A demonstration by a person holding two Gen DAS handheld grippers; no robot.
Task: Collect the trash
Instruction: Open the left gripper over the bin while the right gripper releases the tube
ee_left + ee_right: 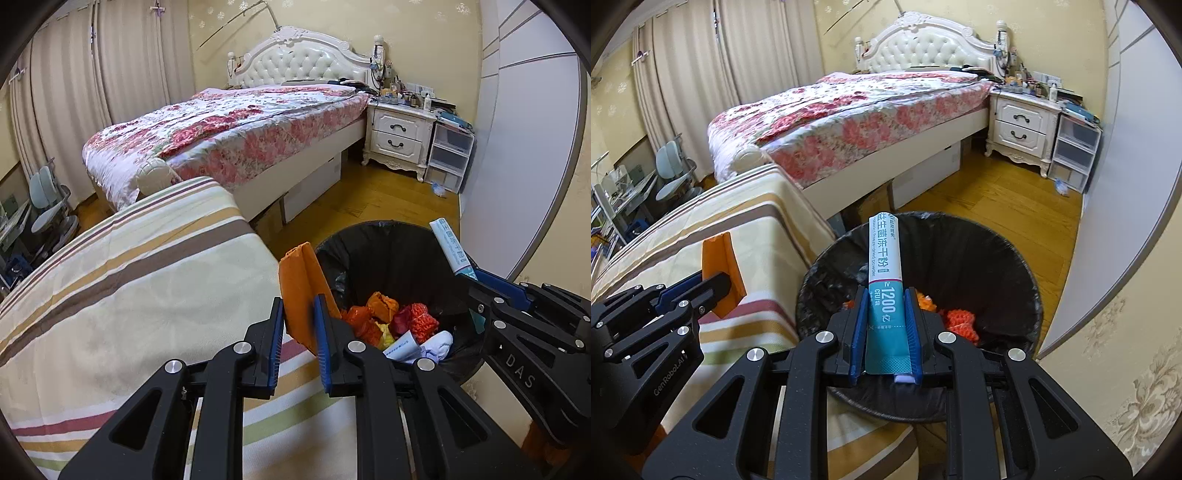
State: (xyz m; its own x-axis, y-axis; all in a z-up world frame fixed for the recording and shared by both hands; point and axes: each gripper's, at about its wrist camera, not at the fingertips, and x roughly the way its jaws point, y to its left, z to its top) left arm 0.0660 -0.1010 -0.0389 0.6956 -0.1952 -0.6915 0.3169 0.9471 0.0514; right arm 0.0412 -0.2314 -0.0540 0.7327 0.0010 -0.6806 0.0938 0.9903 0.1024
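My left gripper [299,310] is shut on an orange wrapper [299,280] and holds it over the left rim of the black-lined trash bin [391,236]. My right gripper [886,302] is shut on a white and teal powder sachet [884,254] and holds it upright above the bin [1015,266]. The bin holds orange and red wrappers [417,321], a yellow scrap and white paper. The right gripper and sachet [450,247] show at the bin's right in the left wrist view. The left gripper and orange wrapper [720,254] show at left in the right wrist view.
A striped cloth-covered surface [129,295] lies left of the bin. A bed with a floral quilt [229,133] stands behind, boxes under it. A white nightstand [399,133] and plastic drawers [448,155] are at the back right. A white wardrobe [524,155] runs along the right, above wooden floor [376,195].
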